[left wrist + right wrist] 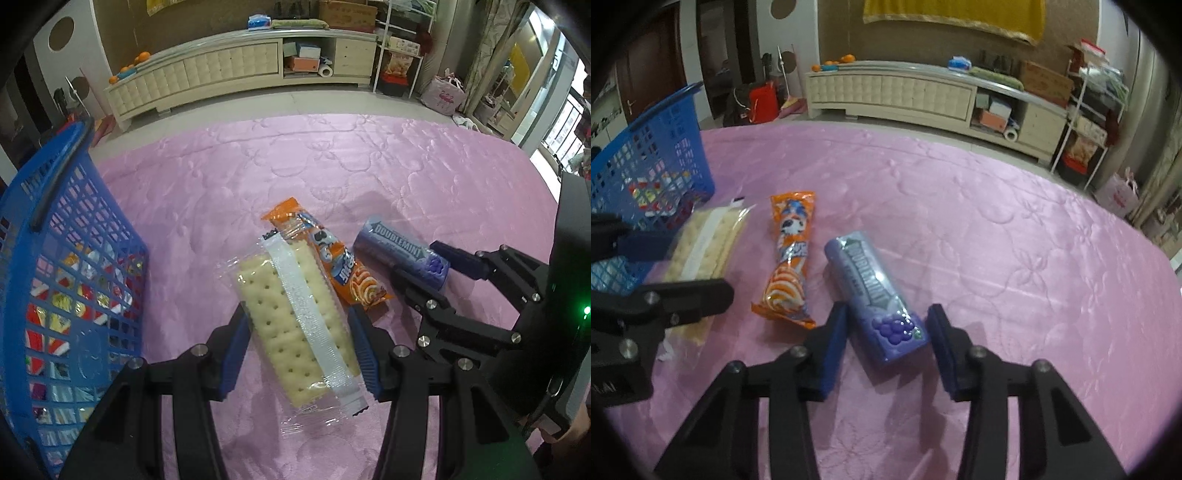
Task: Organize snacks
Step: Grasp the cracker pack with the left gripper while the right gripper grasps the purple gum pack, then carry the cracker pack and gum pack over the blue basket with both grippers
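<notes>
A clear pack of crackers lies on the pink cloth between the fingers of my left gripper, which is open around it. An orange snack pack lies just right of it. A purple Doublemint gum pack lies between the fingers of my right gripper, which is open around its near end. The right gripper also shows in the left wrist view, and the gum pack there too. The crackers and orange pack show left in the right wrist view.
A blue plastic basket holding several snack packs stands at the left on the pink cloth; it also shows in the right wrist view. A cream cabinet stands beyond the cloth's far edge.
</notes>
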The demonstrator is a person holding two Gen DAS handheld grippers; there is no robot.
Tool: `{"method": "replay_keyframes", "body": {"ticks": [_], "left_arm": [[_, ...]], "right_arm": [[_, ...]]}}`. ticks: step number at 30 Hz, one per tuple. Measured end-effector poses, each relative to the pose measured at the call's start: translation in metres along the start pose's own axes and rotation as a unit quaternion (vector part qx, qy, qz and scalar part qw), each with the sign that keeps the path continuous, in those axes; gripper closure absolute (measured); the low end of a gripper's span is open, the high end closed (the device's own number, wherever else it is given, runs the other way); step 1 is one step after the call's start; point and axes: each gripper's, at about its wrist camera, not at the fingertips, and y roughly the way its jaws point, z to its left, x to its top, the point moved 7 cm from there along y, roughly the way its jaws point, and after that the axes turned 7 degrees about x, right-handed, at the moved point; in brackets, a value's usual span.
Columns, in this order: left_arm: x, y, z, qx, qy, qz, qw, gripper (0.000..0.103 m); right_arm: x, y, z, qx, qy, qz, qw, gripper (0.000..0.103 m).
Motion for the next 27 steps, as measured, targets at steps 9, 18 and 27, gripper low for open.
{"method": "replay_keyframes", "body": {"ticks": [9,18,27], "left_arm": [[-0.002,-0.005,0.002,-0.008,-0.007,-0.007,0.9999,0.053],[-0.006,-0.040,-0.001,-0.023,0.002,-0.041,0.9989,0.053],[-0.018,-0.088,0.015,-0.042,-0.001,-0.072,0.9965,0.053]], "right_arm": [[0.005,-0.014,-0.005,0.051,0.065,0.000,0.997,0.063],[0.010,-0.056,0.010,0.035,0.073,-0.044,0.996,0.070],[0.012,-0.096,0.040,0.042,0.081,-0.074,0.993,0.076]]}}
